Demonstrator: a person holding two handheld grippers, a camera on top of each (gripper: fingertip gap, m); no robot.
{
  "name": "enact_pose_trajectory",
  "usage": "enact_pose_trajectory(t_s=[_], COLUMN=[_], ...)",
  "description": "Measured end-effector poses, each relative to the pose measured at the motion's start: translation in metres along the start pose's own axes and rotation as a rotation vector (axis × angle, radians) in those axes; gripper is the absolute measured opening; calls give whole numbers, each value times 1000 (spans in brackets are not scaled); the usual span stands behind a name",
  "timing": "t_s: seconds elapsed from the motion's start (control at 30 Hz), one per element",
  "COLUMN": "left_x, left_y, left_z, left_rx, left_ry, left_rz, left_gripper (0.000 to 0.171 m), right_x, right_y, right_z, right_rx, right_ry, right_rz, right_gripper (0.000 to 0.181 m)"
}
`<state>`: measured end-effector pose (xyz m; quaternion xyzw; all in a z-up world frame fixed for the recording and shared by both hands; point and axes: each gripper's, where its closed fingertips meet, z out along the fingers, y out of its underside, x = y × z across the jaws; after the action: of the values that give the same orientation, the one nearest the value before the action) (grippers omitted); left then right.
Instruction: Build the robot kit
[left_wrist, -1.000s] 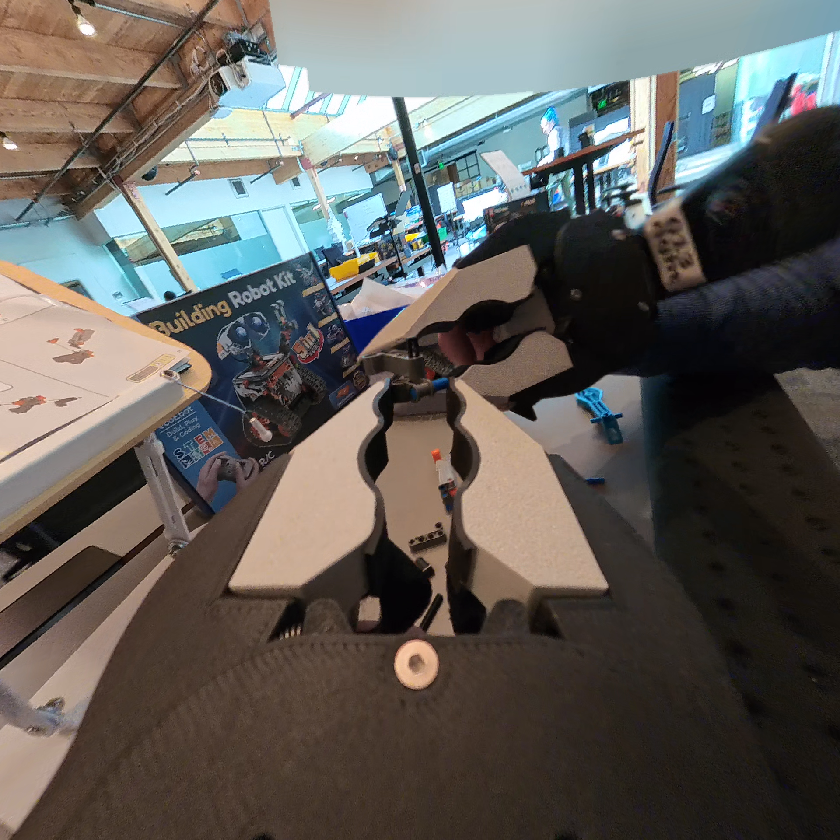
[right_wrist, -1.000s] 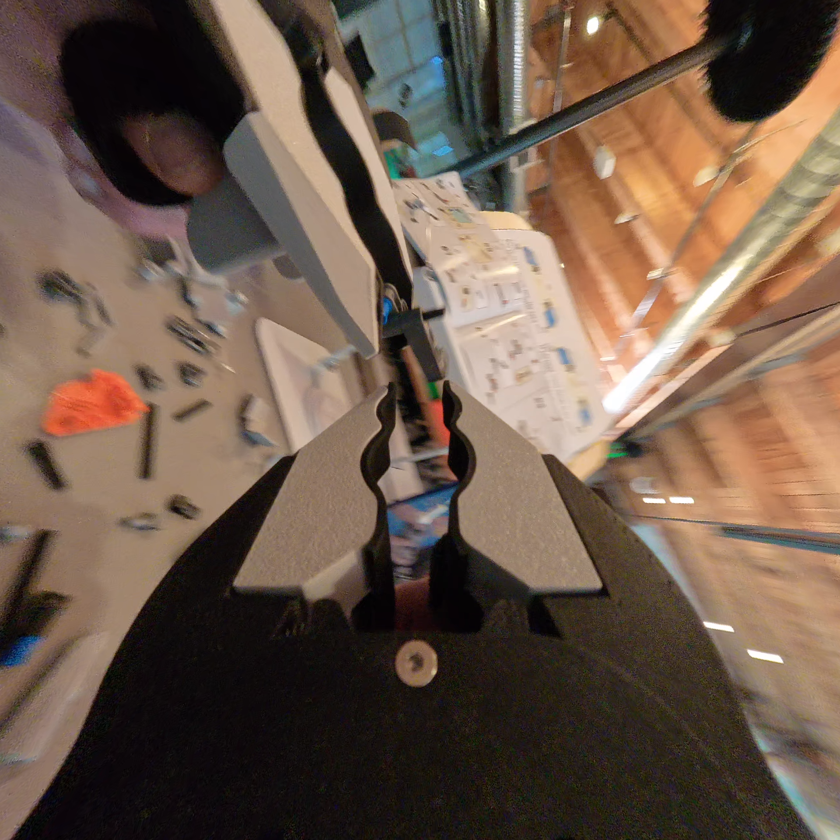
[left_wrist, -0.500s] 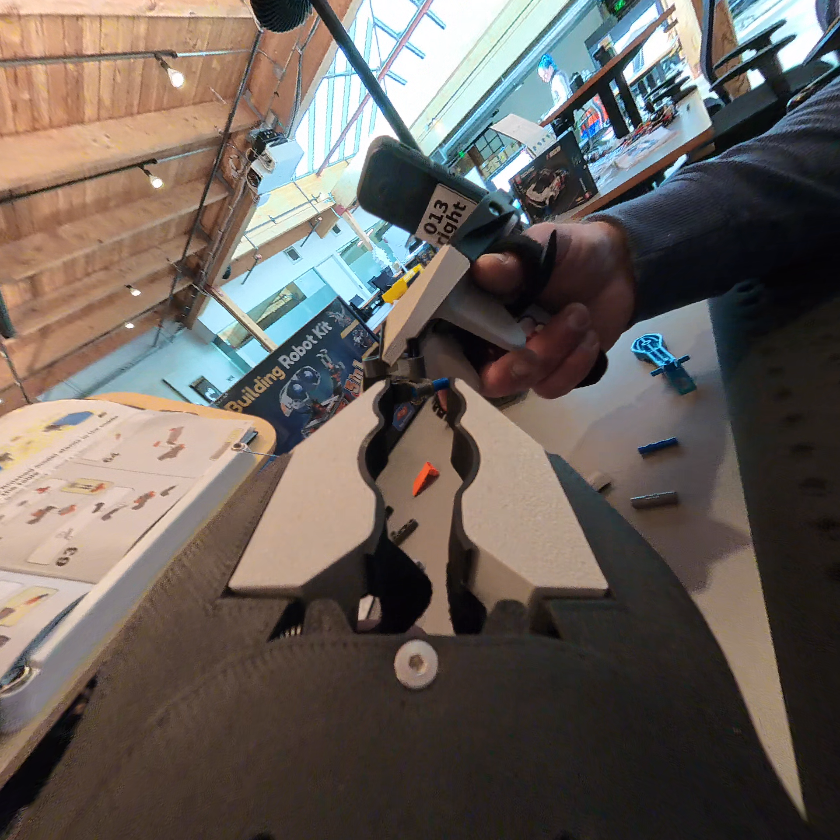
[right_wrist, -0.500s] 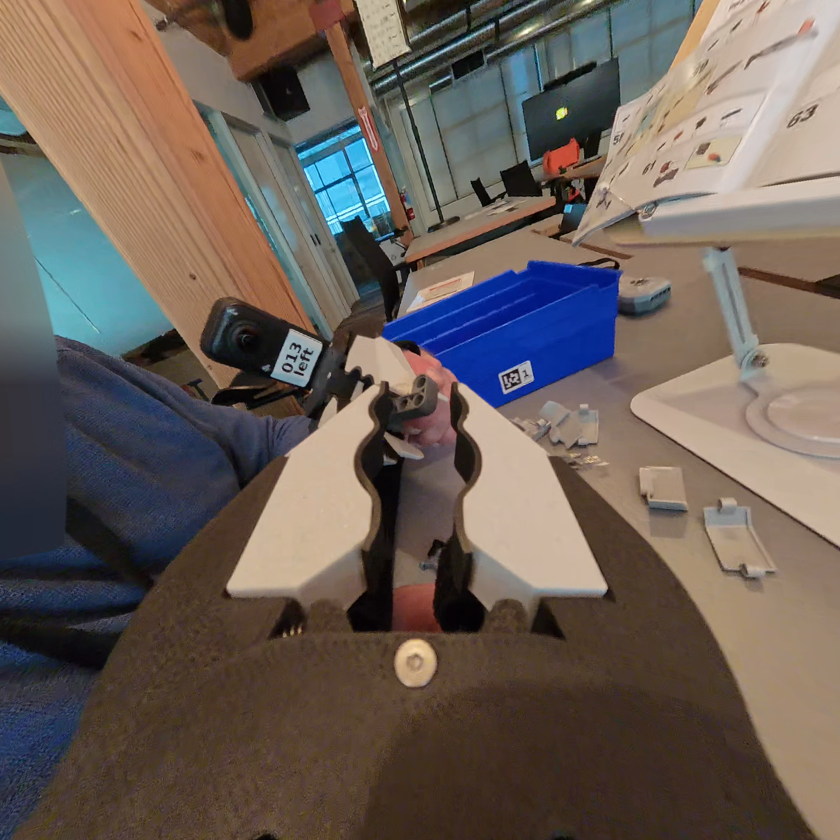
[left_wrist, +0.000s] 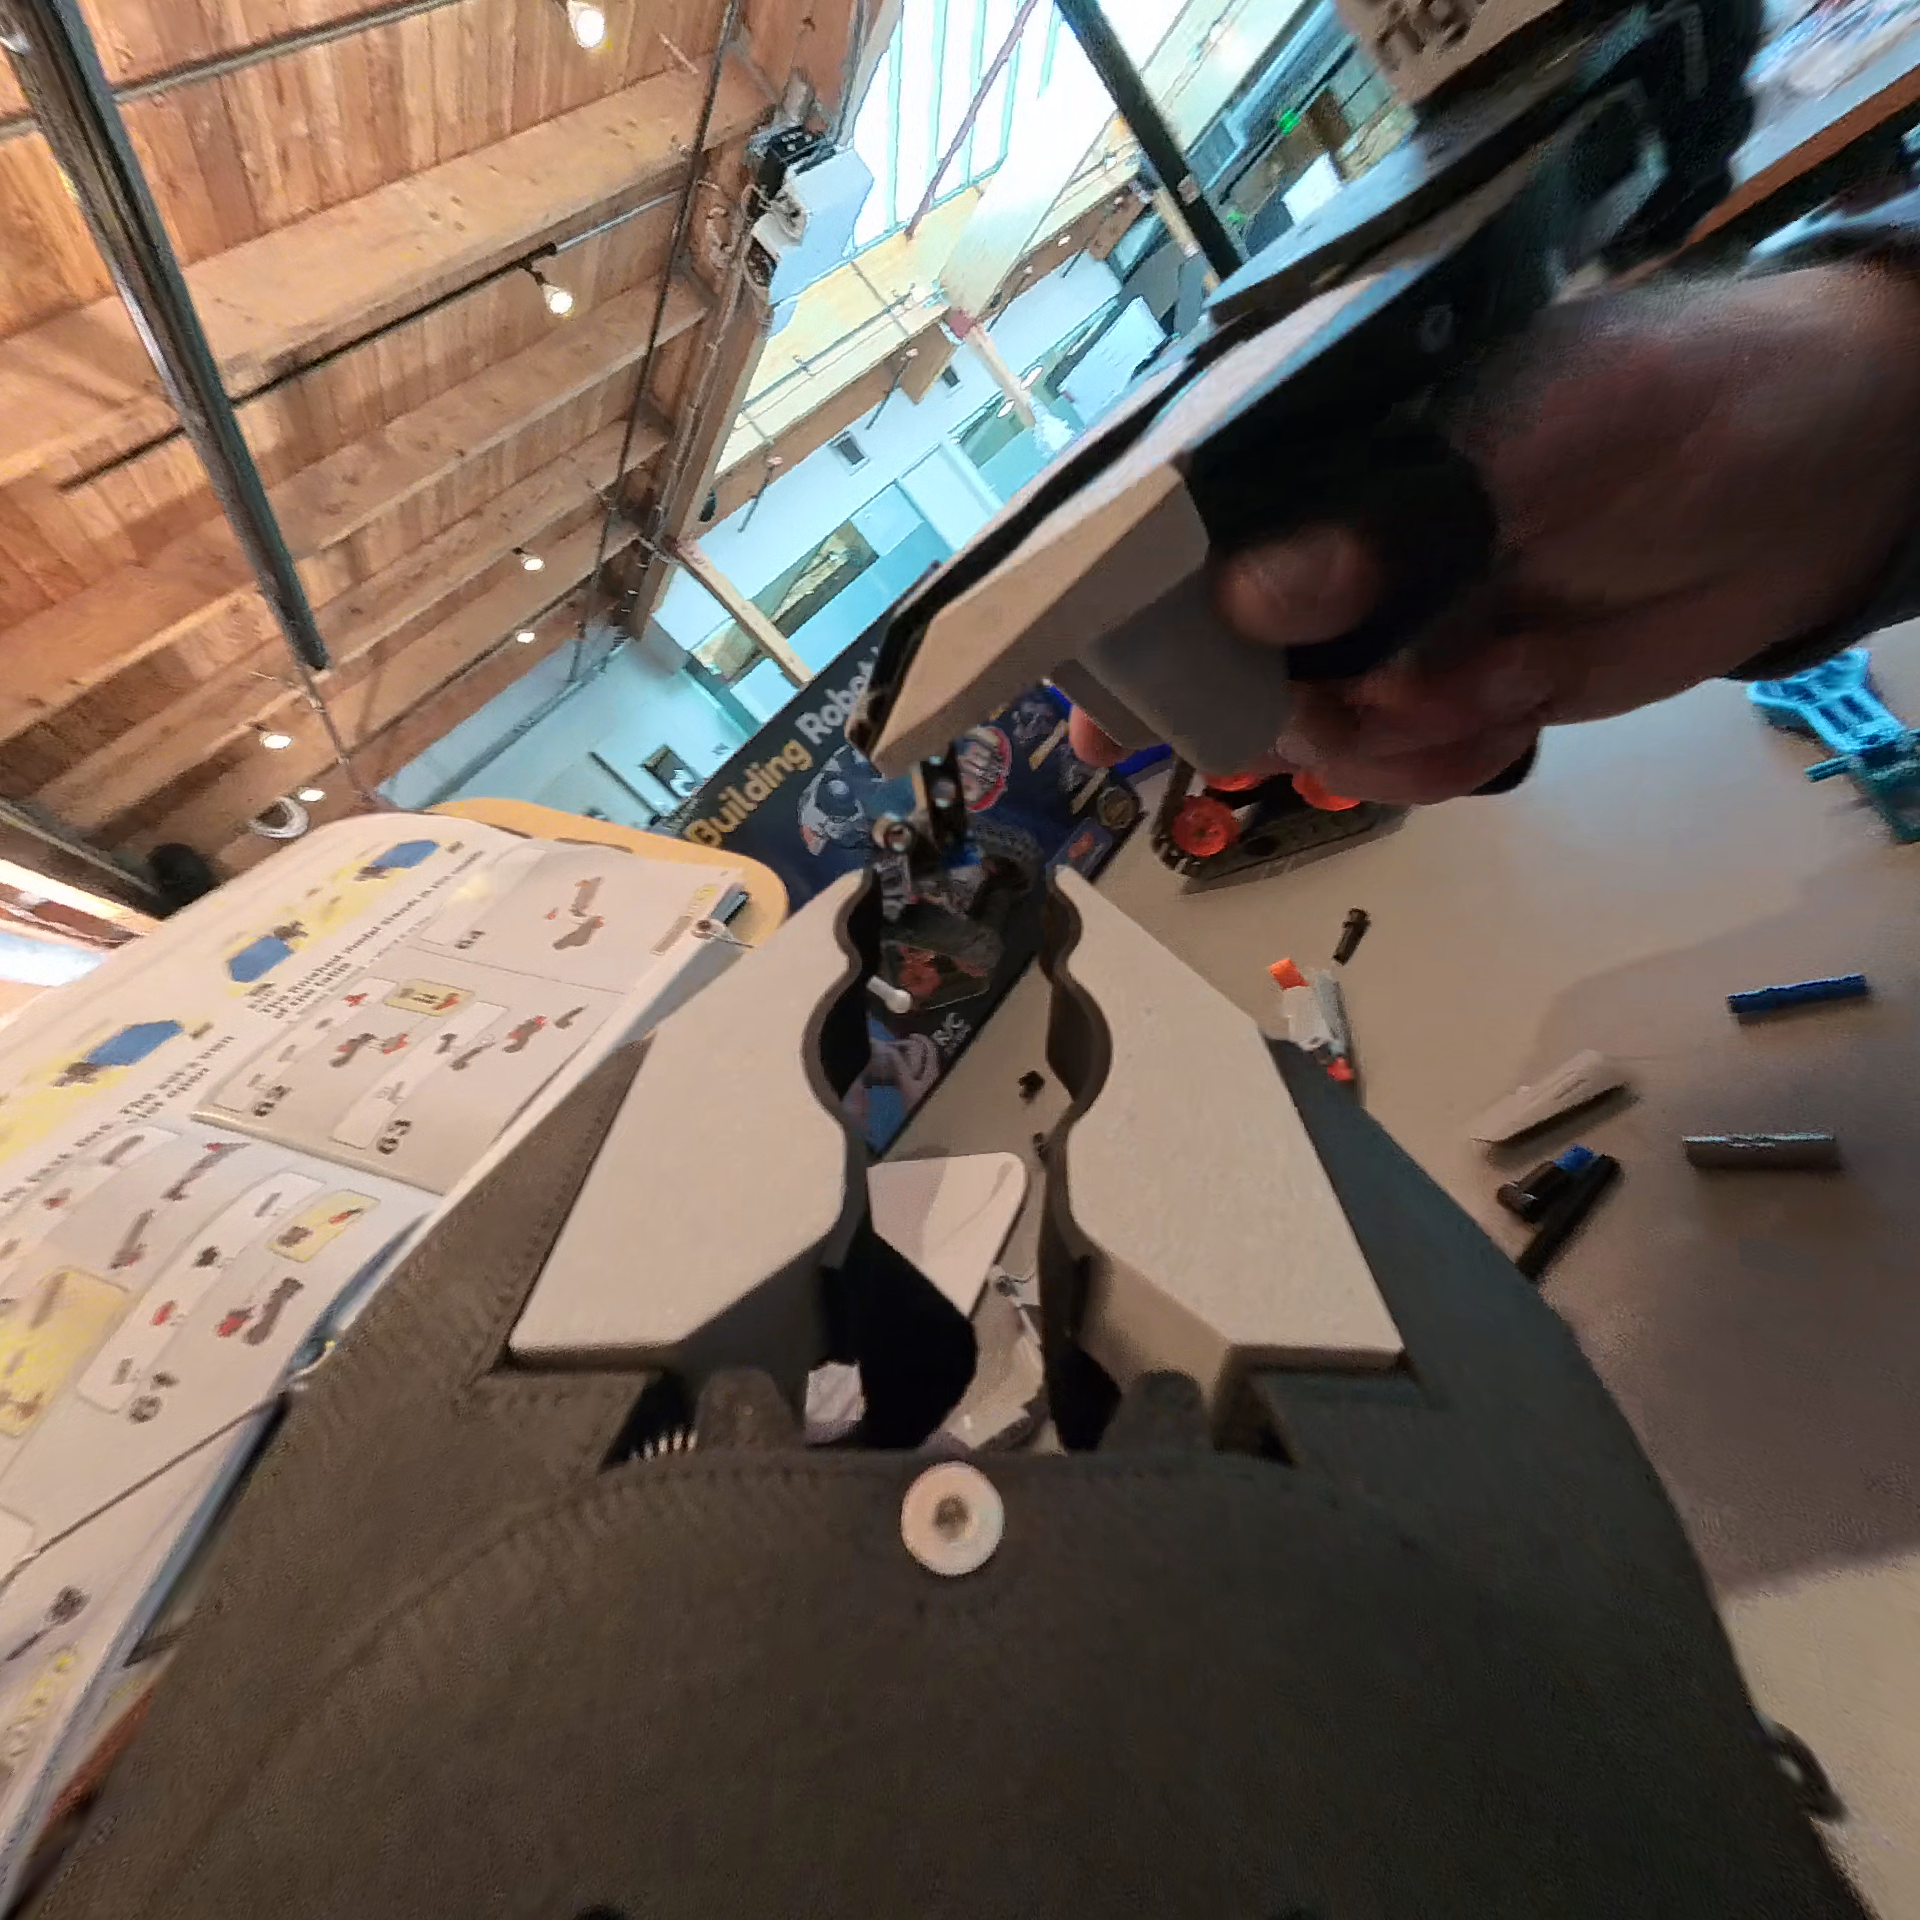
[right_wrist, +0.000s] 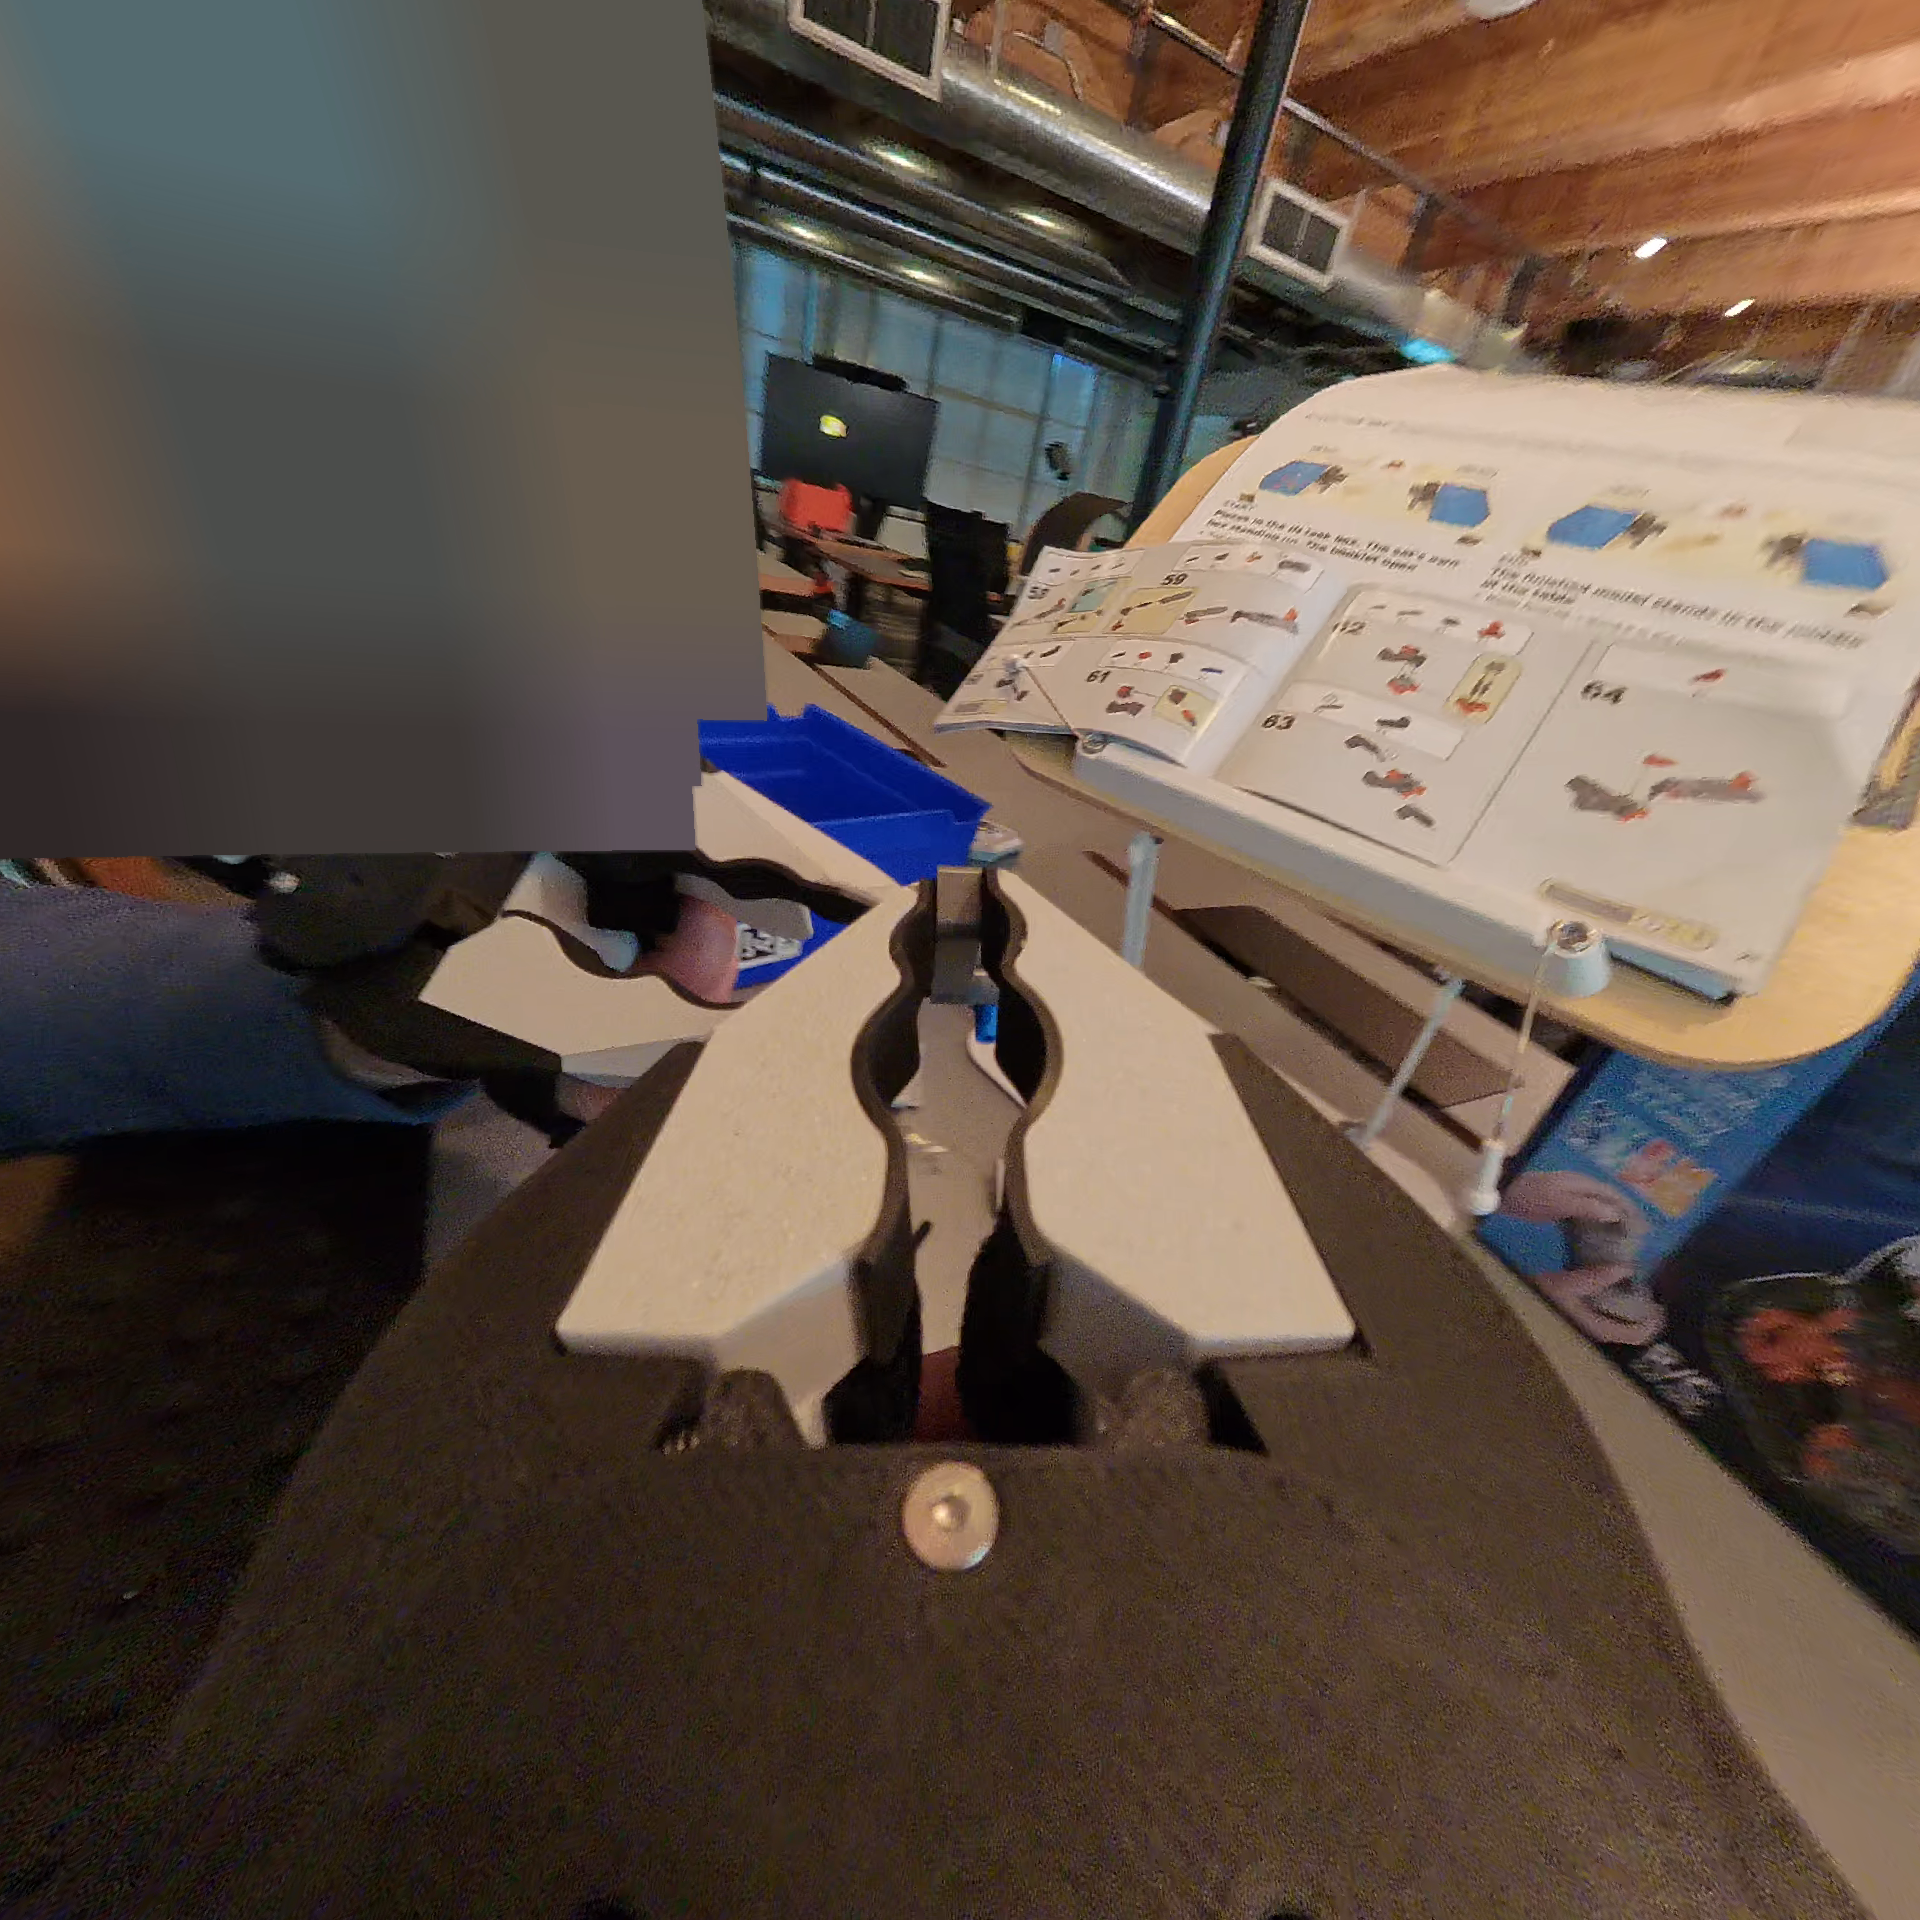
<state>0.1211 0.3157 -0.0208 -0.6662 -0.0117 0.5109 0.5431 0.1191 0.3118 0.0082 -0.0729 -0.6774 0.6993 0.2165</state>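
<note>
My right gripper (right_wrist: 958, 899) is shut on a small grey part (right_wrist: 956, 940) with a blue pin (right_wrist: 987, 1023) under it. In the left wrist view the right gripper (left_wrist: 883, 727) comes in from the upper right in a person's hand, and the part (left_wrist: 940, 805) hangs from its tip. My left gripper (left_wrist: 951, 894) is open, with its tips just below and around the lower end of that part. I cannot tell whether they touch it. The left gripper's fingers (right_wrist: 561, 987) show at the left of the right wrist view.
An open instruction booklet (right_wrist: 1455, 707) lies on a tilted stand (left_wrist: 312, 1039). A blue bin (right_wrist: 852, 779) stands behind and a dark kit box (left_wrist: 790, 769) leans nearby. A tracked model with orange wheels (left_wrist: 1268, 821) and loose blue (left_wrist: 1797, 992) and grey (left_wrist: 1761, 1150) pieces lie on the table. My left and right fingertips are right by each other.
The right gripper has moved closer and higher over the left gripper's tips, still shut on the part. Both views have swung, and the right wrist view now faces the booklet.
</note>
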Motion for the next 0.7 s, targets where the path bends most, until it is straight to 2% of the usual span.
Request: enact_pose_trajectory(t_s=[0.1, 0.2, 0.3, 0.5, 0.7], left_x=[-5, -11, -14, -15, -20], left_y=[-2, -3, -4, -12, -20], left_z=[2, 0, -2, -6, -12], left_rx=[-27, -42, -40, 21, 73], left_ry=[-77, -137, -156, -151, -147], left_rz=[79, 120, 133, 122, 72], left_gripper=[24, 15, 14, 13, 12], right_x=[-11, -15, -18, -24, -26], right_y=[2, 2, 0, -8, -15], right_z=[7, 11, 12, 11, 6], right_rx=[-20, -23, -20, 12, 22], right_ry=[72, 145, 205, 199, 135], right_rz=[-149, -238, -311, -312, -265], right_gripper=[6, 6, 6, 7, 23])
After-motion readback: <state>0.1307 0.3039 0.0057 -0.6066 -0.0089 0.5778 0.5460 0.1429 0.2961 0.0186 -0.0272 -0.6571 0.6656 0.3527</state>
